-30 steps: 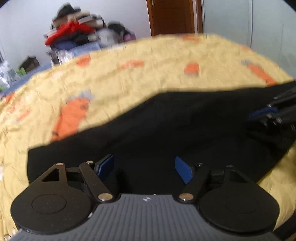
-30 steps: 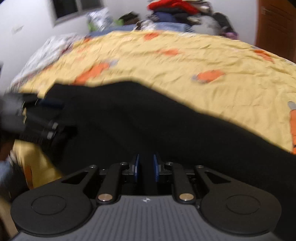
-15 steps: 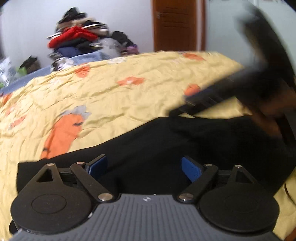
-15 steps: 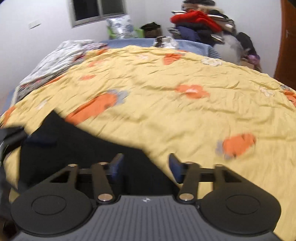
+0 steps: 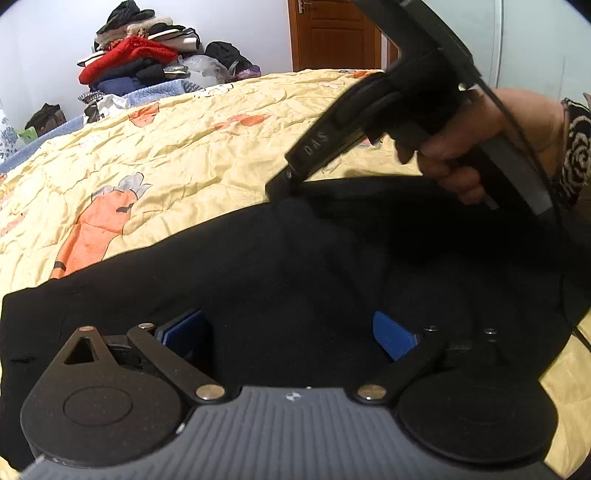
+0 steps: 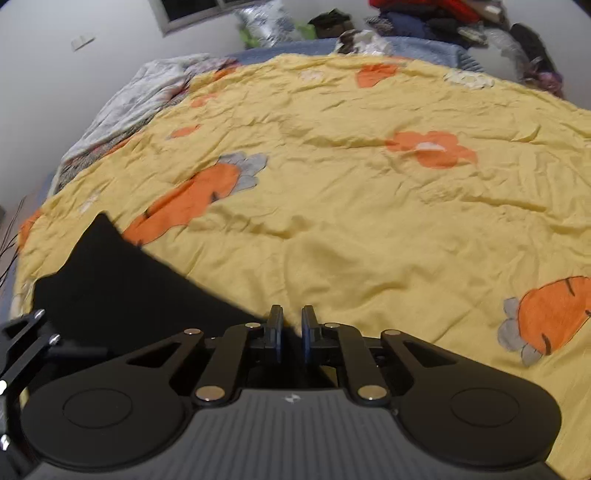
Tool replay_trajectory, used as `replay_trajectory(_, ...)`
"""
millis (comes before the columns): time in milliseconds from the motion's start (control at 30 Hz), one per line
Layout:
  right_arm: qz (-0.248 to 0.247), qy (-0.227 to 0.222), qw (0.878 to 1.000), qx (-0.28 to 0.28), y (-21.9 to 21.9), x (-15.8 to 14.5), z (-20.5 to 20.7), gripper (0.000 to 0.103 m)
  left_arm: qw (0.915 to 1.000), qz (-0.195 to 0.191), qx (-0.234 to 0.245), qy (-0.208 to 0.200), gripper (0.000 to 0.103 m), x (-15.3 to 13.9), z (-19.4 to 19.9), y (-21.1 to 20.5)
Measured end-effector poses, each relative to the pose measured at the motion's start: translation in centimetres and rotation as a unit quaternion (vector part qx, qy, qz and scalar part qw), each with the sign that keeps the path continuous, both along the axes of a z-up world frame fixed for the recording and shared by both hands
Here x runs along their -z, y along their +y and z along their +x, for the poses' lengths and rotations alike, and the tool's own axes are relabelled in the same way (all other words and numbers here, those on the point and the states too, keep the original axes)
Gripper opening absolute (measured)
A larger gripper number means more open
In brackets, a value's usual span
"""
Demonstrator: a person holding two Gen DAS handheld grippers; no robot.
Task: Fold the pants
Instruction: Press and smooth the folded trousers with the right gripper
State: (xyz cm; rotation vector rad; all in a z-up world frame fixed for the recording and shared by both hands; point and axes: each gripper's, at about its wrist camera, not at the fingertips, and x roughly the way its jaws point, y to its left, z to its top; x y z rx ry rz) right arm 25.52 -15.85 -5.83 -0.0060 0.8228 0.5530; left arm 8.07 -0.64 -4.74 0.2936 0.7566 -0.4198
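Black pants [image 5: 258, 266] lie flat on a yellow quilt [image 5: 192, 147] with orange carrot prints. My left gripper [image 5: 291, 334] hovers low over the pants, open and empty, its blue pads wide apart. My right gripper [image 6: 290, 330] is at the pants' far edge [image 6: 122, 291], its blue pads nearly together with only a thin gap; whether cloth is pinched between them is hidden. In the left wrist view the right gripper's black body [image 5: 373, 122] and the hand holding it are at the upper right, tip down at the pants' far edge.
The yellow quilt [image 6: 369, 206] spreads far beyond the pants. A pile of clothes [image 5: 140, 62] is stacked past the bed's far end, next to a brown door [image 5: 332, 33]. A grey-white blanket [image 6: 140, 96] lies along the bed's left side under a window.
My right gripper opened, swung up over the pants to their far edge, and its pads have closed again. The left gripper stayed open and shifted slightly over the pants.
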Motion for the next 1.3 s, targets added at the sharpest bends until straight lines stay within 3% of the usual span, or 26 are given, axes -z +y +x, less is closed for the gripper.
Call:
replay_trajectory(100, -0.027, -0.048, 0.997, 0.049, -1.2, -2.4, -3.2, 0.010, 0.9999, 0.010, 0.002, -0.005, 0.097, -0.6, -0.4, -0.3)
replay_trajectory(200, 0.015, -0.024, 1.000, 0.011, -2.8, -3.4, -7.5, 0.011, 0.9995, 0.013, -0.001, -0.028, 0.097, -1.5, -1.2, -0.7)
replay_trajectory(267, 0.029, 0.009, 1.000, 0.002, -3.4, -2.5, -8.9, 0.011, 0.9988, 0.009, -0.005, -0.047, 0.099, -2.0, -1.5, -0.7)
replay_trajectory(333, 0.025, 0.029, 0.999, 0.020, -3.6, -0.8, -9.0, 0.011, 0.9983, 0.004, -0.016, -0.056, 0.100, -2.2, -1.3, -0.8)
replay_trajectory(400, 0.046, 0.034, 0.996, 0.064, -4.3, 0.4, -8.4, 0.011, 0.9987, 0.009, -0.030, -0.039, 0.098, -1.9, -0.4, -1.0)
replay_trajectory(500, 0.076, -0.007, 0.990, 0.120, -5.7, -1.3, -10.3, 0.011, 0.9993, -0.006, -0.031, -0.018, 0.096, -2.3, 0.0, -1.1)
replay_trajectory(567, 0.059, -0.044, 0.987, 0.140, -6.8, -2.5, -12.9, 0.011, 0.9993, -0.026, -0.025, -0.013, 0.096, -3.0, -0.6, -1.3)
replay_trajectory(667, 0.036, -0.057, 0.981, 0.182, -9.6, -2.7, -17.0, 0.013, 0.9989, -0.042, -0.014, -0.014, 0.097, -3.6, -1.4, -2.5)
replay_trajectory(800, 0.038, -0.017, 0.963, 0.267, -14.4, 0.2, -20.1, 0.014, 0.9984, -0.056, -0.009, -0.008, 0.098, -3.3, -2.1, -5.1)
replay_trajectory(867, 0.047, -0.022, 0.942, 0.332, -16.5, 0.7, -21.7, 0.014, 0.9985, -0.055, -0.002, 0.004, 0.098, -3.0, -2.1, -6.5)
replay_trajectory(967, 0.157, -0.059, 0.914, 0.370, -20.6, 0.2, -26.7, 0.015, 0.9992, -0.037, 0.007, -0.011, 0.098, -3.3, -3.3, -7.8)
replay_trajectory(1000, 0.170, -0.066, 0.901, 0.393, -22.0, 0.2, -28.4, 0.015, 0.9992, -0.033, 0.008, -0.019, 0.098, -3.5, -3.8, -8.0)
replay_trajectory(1067, 0.142, -0.071, 0.882, 0.443, -24.2, 0.3, -31.2, 0.015, 0.9990, -0.035, 0.008, -0.029, 0.098, -3.7, -4.3, -8.2)
replay_trajectory(1133, 0.114, -0.059, 0.873, 0.470, -26.5, 0.6, -32.7, 0.015, 0.9989, -0.042, -0.003, -0.022, 0.098, -3.8, -4.2, -8.3)
replay_trajectory(1233, 0.091, -0.032, 0.873, 0.478, -28.8, 1.5, -31.7, 0.015, 0.9984, -0.055, -0.009, -0.006, 0.098, -3.7, -4.1, -8.7)
replay_trajectory(1300, 0.059, -0.020, 0.872, 0.485, -29.5, 2.2, -30.4, 0.015, 0.9989, -0.044, -0.007, -0.012, 0.098, -3.5, -4.2, -9.0)
